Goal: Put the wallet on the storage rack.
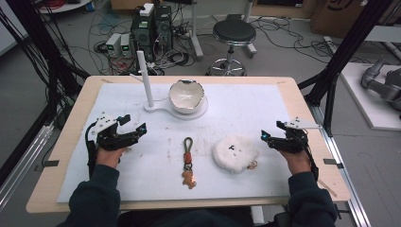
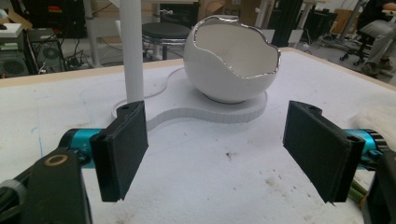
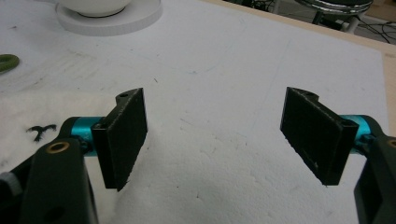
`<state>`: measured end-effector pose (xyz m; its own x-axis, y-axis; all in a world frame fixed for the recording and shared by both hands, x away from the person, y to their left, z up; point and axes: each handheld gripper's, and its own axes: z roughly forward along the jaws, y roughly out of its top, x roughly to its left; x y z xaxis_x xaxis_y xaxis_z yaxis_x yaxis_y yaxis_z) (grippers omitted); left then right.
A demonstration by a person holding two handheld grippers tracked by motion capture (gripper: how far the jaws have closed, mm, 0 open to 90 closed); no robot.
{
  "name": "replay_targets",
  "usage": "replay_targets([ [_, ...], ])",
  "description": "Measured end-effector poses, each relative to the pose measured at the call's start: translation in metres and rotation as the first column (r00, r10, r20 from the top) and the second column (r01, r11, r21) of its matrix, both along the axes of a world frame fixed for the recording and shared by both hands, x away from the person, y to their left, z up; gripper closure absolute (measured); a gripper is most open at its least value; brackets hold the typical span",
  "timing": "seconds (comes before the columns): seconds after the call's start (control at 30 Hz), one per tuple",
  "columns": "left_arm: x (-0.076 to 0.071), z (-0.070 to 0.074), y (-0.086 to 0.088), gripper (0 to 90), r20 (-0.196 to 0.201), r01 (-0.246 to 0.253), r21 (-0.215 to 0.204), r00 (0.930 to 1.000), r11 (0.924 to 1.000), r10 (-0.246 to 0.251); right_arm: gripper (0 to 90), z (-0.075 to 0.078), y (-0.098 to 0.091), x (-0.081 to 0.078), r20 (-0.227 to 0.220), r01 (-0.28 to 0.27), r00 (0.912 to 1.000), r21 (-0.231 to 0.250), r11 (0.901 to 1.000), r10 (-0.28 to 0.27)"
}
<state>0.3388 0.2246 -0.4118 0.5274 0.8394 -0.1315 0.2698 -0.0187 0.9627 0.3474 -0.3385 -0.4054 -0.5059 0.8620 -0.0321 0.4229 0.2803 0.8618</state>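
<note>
High view: keychain [image 1: 188, 163] at near centre, between the grippers, long axis near-to-far.
Left gripper [image 1: 134, 128]: jaws apart, empty, left of it.
Right gripper [image 1: 265, 137]: jaws apart, empty; pouf [image 1: 235, 153] between.
Nearer hand: left, by a little.

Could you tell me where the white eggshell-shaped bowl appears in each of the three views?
High view: eggshell bowl at top centre, beside the white post.
Left gripper view: upper centre, above the open jaws.
Right gripper view: only its underside shows, at the top left edge.
Shared landmark: the white base under it.
</note>
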Motion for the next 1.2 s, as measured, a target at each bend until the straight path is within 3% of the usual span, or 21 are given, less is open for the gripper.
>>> replay_targets([
  [0.13, 0.000, 0.000, -0.003, 22.1, -0.010, 0.003, -0.006, 0.9999, 1.0000, -0.003, 23.4, -0.001, -0.001, -0.001, -0.001, 0.001, 1.0000, 0.002, 1.0000, -0.001],
  [0.43, 0.001, -0.004, -0.021, 22.4, -0.040, 0.047, 0.022, 0.9982, 0.9987, -0.046, 23.6, -0.001, -0.004, -0.003, 0.002, 0.005, 1.0000, 0.013, 0.9999, -0.005],
  [0.7, -0.004, -0.007, -0.048, 22.4, -0.082, 0.132, 0.050, 0.9884, 0.9900, -0.128, 24.1, 0.000, -0.001, -0.005, 0.004, 0.000, 1.0000, -0.007, 1.0000, 0.000],
  [0.87, -0.010, -0.012, -0.075, 23.7, -0.145, 0.205, 0.061, 0.9700, 0.9768, -0.195, 24.3, 0.000, 0.001, -0.007, 0.004, -0.001, 1.0000, -0.016, 0.9999, 0.001],
  [1.07, -0.016, -0.026, -0.113, 31.9, -0.268, 0.287, 0.101, 0.9299, 0.9528, -0.251, 24.6, -0.001, 0.004, -0.005, 0.002, -0.013, 0.9999, -0.021, 0.9997, 0.013],
  [1.2, -0.018, -0.032, -0.130, 33.6, -0.309, 0.299, 0.163, 0.9206, 0.9403, -0.239, 24.6, 0.000, 0.003, -0.005, 0.003, -0.013, 0.9999, -0.018, 0.9997, 0.013],
])
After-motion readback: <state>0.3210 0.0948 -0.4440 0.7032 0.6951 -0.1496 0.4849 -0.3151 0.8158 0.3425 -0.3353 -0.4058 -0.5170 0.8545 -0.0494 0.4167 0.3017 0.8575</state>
